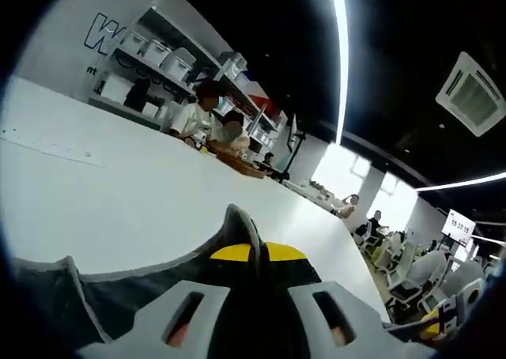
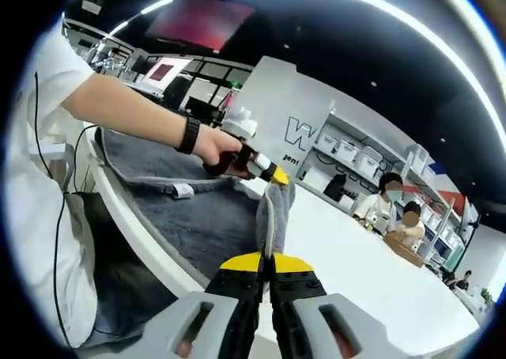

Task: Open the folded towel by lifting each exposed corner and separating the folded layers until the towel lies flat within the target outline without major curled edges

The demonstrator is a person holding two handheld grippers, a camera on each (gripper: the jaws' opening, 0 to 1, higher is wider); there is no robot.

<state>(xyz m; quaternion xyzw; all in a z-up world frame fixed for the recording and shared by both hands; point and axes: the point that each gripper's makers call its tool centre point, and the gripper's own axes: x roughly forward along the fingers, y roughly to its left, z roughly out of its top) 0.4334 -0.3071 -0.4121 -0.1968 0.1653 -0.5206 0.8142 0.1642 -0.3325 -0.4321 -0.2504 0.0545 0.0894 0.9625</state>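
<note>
Grey towel lies on the white table, running from the near edge at 9 o'clock in the right gripper view, one fold raised between the two tools. The right gripper has its jaws pressed on that raised edge; the left gripper, at 12 o'clock of it, pinches the same fold higher up. In the left gripper view the left gripper pinches a peak of towel. Risk: pulling apart unevenly could tear the thin bite loose, or drag the whole towel instead of parting layers. No target outline can be made out, and the towel's far corners are cut off.
</note>
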